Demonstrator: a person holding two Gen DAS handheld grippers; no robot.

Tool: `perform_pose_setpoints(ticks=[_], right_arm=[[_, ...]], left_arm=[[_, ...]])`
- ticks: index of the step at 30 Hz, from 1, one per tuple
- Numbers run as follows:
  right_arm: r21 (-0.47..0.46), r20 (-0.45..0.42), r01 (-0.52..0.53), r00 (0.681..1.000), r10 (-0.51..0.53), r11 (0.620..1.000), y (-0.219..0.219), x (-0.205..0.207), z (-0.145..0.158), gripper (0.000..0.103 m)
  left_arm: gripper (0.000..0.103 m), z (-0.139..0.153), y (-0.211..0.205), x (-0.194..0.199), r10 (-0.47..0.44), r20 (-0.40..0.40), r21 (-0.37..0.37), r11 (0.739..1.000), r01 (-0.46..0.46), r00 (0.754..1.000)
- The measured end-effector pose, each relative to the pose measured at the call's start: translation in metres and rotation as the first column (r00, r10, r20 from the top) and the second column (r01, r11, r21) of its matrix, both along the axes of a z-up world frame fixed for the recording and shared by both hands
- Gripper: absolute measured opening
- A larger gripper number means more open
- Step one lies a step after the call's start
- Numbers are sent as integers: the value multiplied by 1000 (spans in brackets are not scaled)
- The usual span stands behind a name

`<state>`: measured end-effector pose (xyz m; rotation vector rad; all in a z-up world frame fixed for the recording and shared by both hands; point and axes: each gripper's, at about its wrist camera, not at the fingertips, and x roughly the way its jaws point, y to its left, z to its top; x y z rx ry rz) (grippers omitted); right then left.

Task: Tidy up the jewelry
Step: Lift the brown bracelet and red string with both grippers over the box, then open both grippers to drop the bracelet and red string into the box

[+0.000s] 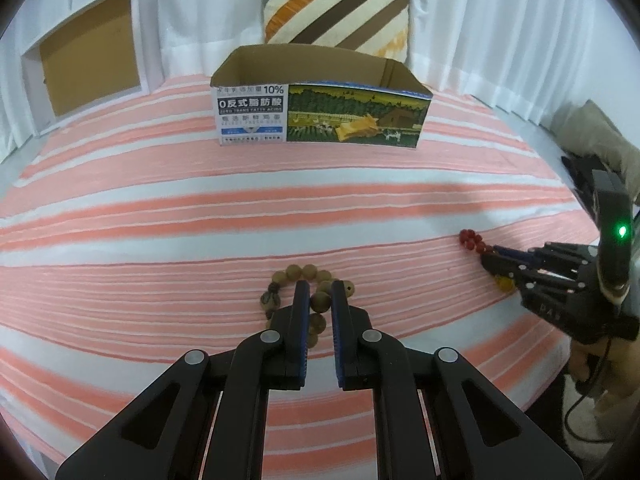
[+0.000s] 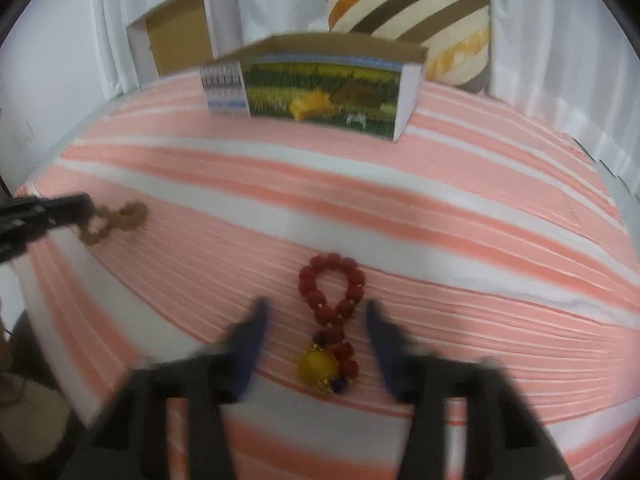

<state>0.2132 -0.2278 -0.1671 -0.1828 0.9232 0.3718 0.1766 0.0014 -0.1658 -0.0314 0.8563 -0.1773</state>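
**Two bracelets, one in my grip, one not yet**

The striped pink-and-white cover (image 1: 160, 208) fills both views; it is soft and ridged, so beads sit in its folds and do not roll; white curtains (image 1: 500, 20) close off the back. A striped pillow (image 1: 336, 0) stands at twelve o'clock; a shallow open box (image 1: 88, 52) leans at ten o'clock; the printed carton (image 1: 320, 116), open at the top, sits at twelve, well apart from the jewellery and, I judge, the place for it.

My left tongs (image 1: 320, 292) are closed on one bead of the wooden bracelet (image 1: 304, 272), at six o'clock in the left view; the rest of its loop lies on the cover. My right tongs (image 2: 315, 304) stand wide apart in their own blurred view; the red bracelet (image 2: 356, 276) lies between them at six o'clock, twisted into a figure eight, untouched.

Both bracelets look light and limp, strung beads that will droop and swing; the beads are round, hard and likely slippery; I would pinch across the crossing of the red strand, not on the big yellow bead (image 2: 318, 364) at its near end, which could squirt out.
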Motion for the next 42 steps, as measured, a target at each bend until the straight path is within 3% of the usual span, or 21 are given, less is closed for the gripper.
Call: perform_pose_setpoints(ticks=[10,18,23,33,42], right_arm=[[111,42,47,998,-52,993,-22,-28,47,10],[145,53,52,997,-60,988,-26,-30,65,10],[175,47,53,997,-62,983,-27,-26,74,10],[256,62,27,997,-44,966,-21,7,122,10],[300,134,-34,991,-7,953,6,108,180,10]], left_arm=[[8,8,-6,-2,1,21,41,999,-2,1000],[8,17,-8,-2,-2,32,63,998,0,999],[8,30,-4,5,-21,-3,-4,1000,21,1000],[8,105,13,59,-72,-5,-138,988,71,997],[8,174,10,162,-67,80,-147,986,78,995]])
